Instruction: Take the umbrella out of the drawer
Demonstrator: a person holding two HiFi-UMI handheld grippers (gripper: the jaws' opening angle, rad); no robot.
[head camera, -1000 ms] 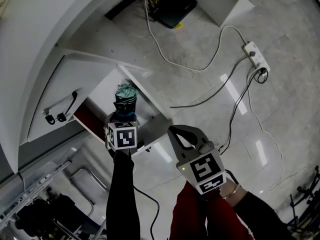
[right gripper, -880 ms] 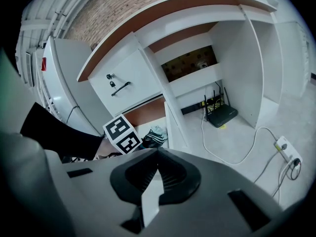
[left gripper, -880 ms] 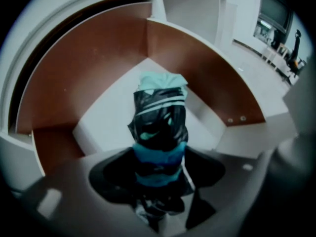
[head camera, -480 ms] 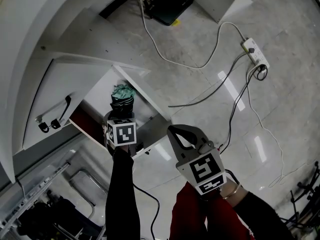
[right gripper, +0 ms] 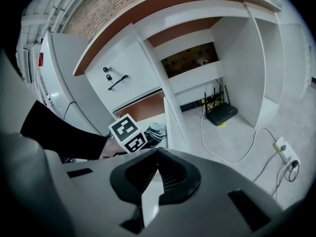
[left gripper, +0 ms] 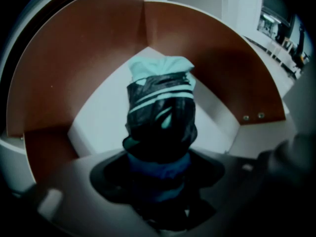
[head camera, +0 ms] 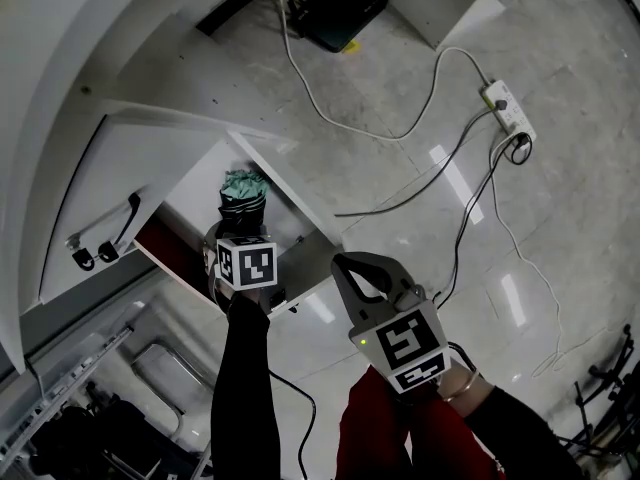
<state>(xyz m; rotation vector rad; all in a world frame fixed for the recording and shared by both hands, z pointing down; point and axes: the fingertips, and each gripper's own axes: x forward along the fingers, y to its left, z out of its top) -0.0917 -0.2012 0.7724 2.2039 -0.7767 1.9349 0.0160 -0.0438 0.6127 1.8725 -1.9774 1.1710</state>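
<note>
Left gripper view: near end of the umbrella (left gripper: pixel 160 115) sinks into shadow between the jaws of the left gripper (left gripper: pixel 159 181); where pad meets fabric can't be told apart; drawer (left gripper: pixel 98 117) floor behind the umbrella hidden.

Head view: marker cube (head camera: pixel 246 263) covers those jaws and the umbrella's lower part; only the teal top shows; black sleeve (head camera: pixel 240 388) cut by the bottom edge; dark clutter (head camera: pixel 70 438) at lower left too murky to name.

Right gripper view: umbrella mostly behind the cube; a teal scrap shows.
</note>
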